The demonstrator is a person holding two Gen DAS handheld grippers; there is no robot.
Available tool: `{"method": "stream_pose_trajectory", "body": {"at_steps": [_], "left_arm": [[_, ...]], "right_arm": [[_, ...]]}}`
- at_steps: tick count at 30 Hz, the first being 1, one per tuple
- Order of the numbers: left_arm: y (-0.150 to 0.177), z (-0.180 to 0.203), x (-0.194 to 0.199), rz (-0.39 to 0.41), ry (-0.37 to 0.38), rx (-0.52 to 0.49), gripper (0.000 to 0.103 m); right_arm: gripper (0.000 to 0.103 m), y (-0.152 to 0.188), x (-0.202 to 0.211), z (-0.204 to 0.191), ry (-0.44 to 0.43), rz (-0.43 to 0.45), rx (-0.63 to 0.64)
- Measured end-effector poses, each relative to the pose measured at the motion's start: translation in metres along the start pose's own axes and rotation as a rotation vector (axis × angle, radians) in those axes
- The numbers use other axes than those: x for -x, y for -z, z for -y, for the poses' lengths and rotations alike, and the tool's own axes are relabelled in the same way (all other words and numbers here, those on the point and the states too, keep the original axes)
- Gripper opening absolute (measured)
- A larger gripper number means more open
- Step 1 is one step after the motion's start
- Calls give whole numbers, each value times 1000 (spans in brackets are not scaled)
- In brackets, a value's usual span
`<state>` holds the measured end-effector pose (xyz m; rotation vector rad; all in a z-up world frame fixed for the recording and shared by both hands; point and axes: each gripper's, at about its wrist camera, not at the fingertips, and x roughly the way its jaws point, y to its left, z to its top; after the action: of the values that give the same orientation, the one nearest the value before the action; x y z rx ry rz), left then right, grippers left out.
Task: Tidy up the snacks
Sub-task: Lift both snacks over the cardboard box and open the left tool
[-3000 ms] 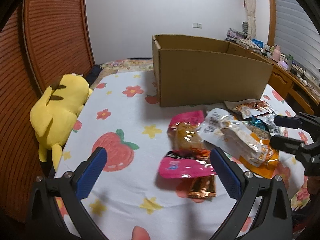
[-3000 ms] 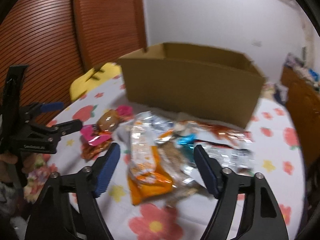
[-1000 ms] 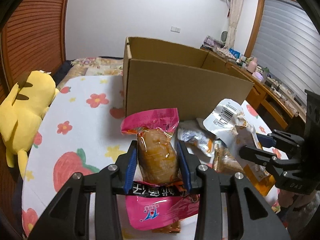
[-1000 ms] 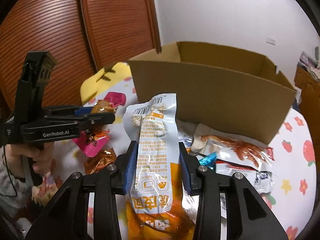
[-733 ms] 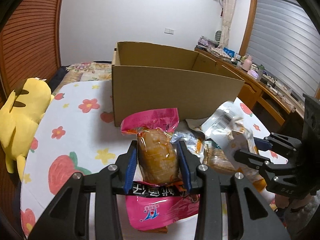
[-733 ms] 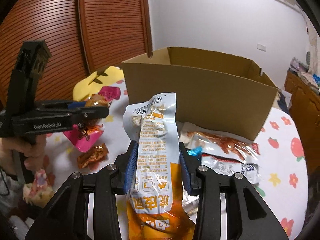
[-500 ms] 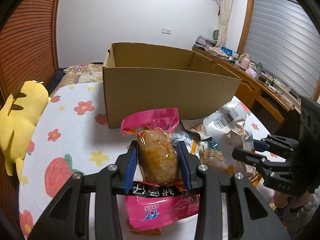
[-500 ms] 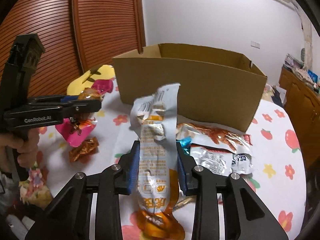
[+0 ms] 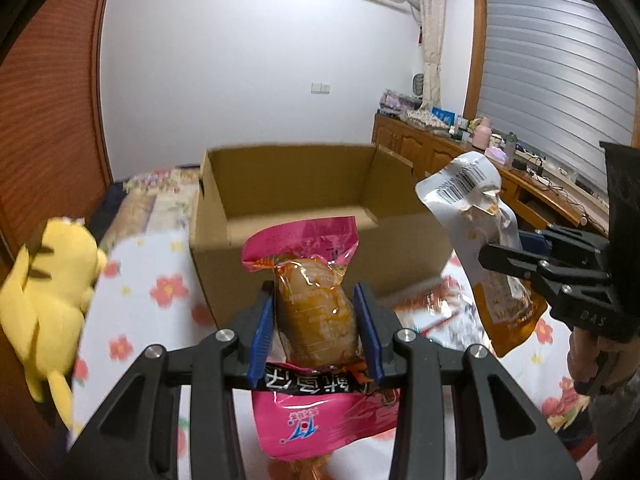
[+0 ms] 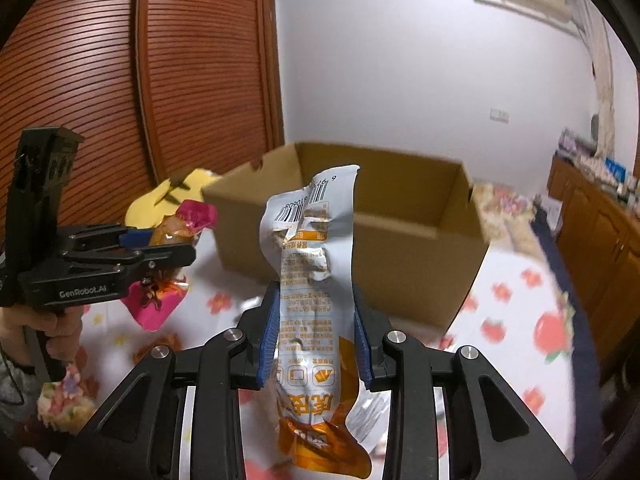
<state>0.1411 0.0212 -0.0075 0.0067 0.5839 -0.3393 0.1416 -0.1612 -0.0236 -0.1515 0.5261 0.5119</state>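
Pink plastic snack pouch [image 9: 308, 308] and white-and-orange foil packet [image 10: 316, 304] held up before open brown cardboard box [image 9: 296, 208].
Clamped between blue pads: pouch in left gripper [image 9: 316, 320], packet in just-tightened right gripper [image 10: 314, 320], above flower-printed tablecloth [image 9: 132, 300] beside yellow plush toy [image 9: 44, 292].

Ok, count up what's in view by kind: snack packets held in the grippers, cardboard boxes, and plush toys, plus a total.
Snack packets in grippers: 2, the pink packet and the white-and-orange packet
Cardboard boxes: 1, the cardboard box
Plush toys: 1, the yellow plush
Total: 4
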Motion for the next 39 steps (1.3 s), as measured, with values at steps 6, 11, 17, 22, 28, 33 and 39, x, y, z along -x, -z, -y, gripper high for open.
{"method": "stream_pose_trajectory", "body": {"at_steps": [6, 11, 17, 22, 28, 33, 39], "left_arm": [[-45, -7, -7, 46, -21, -39, 37], [-70, -20, -16, 63, -17, -30, 37], [-91, -34, -38, 67, -21, -28, 37], [-104, -39, -62, 53, -24, -34, 37], [-105, -41, -93, 18, -8, -32, 38], [-103, -34, -106, -1, 5, -40, 38], [-99, -28, -114, -26, 5, -53, 38]], "right_arm": [[31, -42, -14, 17, 42, 24, 26], [31, -73, -25, 32, 64, 44, 27], [32, -96, -40, 36, 85, 80, 70], [32, -110, -64, 42, 88, 103, 96], [32, -112, -94, 53, 109, 108, 113], [32, -101, -112, 56, 114, 74, 113], [32, -91, -119, 52, 94, 38, 108]]}}
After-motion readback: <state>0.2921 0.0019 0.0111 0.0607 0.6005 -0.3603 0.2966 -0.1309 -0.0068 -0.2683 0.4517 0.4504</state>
